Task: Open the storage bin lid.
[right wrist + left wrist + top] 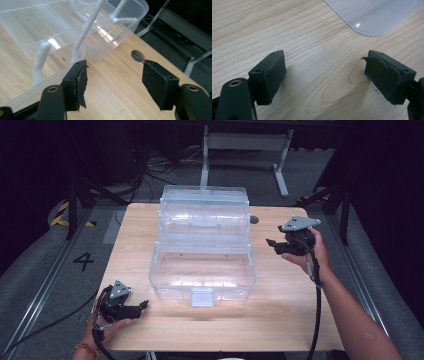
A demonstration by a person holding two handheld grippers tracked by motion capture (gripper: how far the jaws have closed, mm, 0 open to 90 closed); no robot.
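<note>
On the light wooden table (280,320), the left claw (142,305) rests released and empty, the clear, thin-walled plastic tiered storage box (202,245) stands mid-table, likely light, slippery and flexible, best gripped at a rim, and the right claw (270,243) hangs released beside it.

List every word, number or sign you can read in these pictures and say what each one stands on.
"4": a dark numeral on the grey floor, left of the wooden table.
Yellow and black hazard stripes, no wording: on the floor's edge at far left.
The clear plastic tool box carries no lettering that can be read; its front latch looks blank.
</note>
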